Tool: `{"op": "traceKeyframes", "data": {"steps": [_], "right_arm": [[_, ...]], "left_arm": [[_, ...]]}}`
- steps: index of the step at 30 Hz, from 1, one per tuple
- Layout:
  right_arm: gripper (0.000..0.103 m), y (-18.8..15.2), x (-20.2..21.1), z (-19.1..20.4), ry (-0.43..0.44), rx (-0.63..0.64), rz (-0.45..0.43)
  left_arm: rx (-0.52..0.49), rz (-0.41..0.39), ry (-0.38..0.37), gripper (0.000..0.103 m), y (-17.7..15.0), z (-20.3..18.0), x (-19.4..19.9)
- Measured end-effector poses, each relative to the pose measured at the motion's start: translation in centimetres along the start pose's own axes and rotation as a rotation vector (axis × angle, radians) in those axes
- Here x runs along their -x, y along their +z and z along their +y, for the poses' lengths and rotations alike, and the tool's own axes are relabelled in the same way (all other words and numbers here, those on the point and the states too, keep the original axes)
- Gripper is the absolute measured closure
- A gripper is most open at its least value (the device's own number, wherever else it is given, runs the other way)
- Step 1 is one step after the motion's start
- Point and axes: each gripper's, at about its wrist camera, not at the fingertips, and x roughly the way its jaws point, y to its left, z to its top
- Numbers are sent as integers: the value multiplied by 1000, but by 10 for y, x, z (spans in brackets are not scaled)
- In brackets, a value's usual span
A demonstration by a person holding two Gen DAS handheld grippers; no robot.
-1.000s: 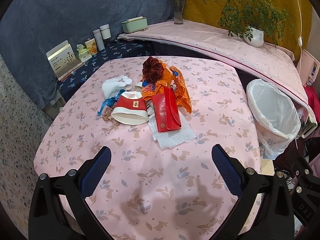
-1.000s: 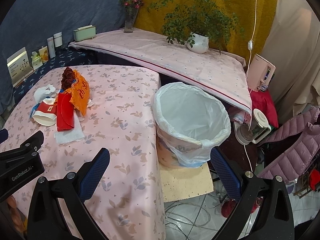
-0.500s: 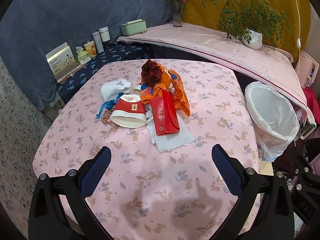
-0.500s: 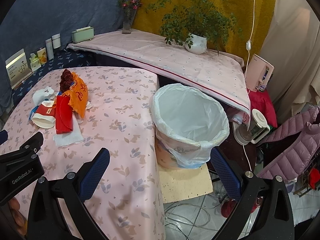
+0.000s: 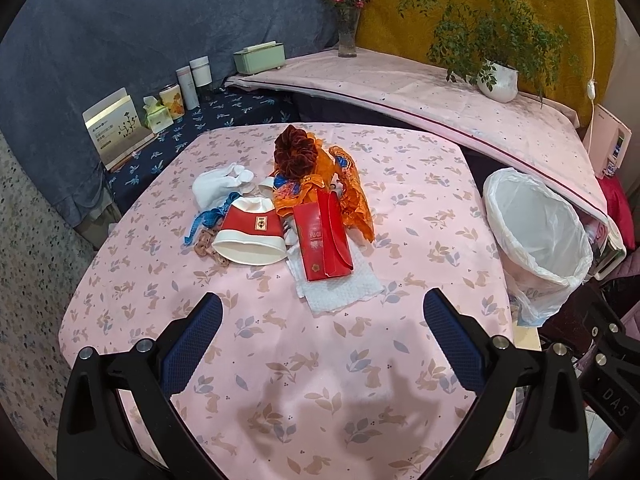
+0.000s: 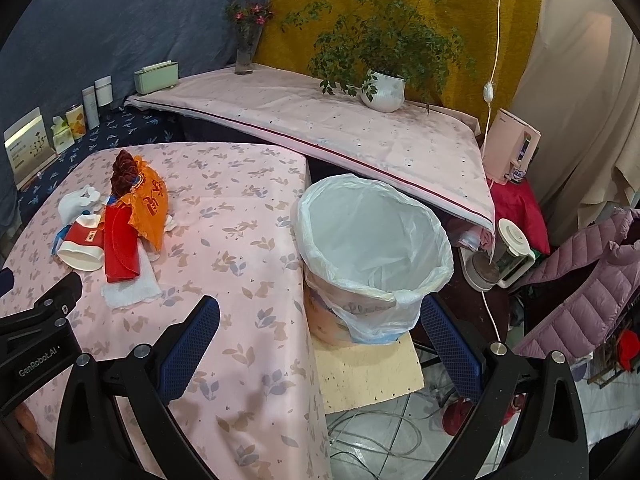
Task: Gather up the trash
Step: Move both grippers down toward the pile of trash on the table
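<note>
The left wrist view looks down over the worktop toward the trash pile, bin at its right. The right wrist view, further right, faces the bin closely; both share pile and bin.

I count one paper cup, one red envelope, one napkin, one bin, two plants.

Black gripper frames, silver screws, seemingly textured blue jaws.
</note>
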Motion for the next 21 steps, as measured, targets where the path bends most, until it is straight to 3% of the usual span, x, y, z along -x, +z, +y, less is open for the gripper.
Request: {"op": "traceKeyframes", "data": {"steps": [8, 21], "right_arm": [[7, 7, -5, 8, 14, -6, -17], [7, 25, -31, 55, 66, -1, -31]], "left_arm": [[14, 33, -5, 7, 1, 16, -20], [101, 68, 47, 7, 11, 98, -70]]}}
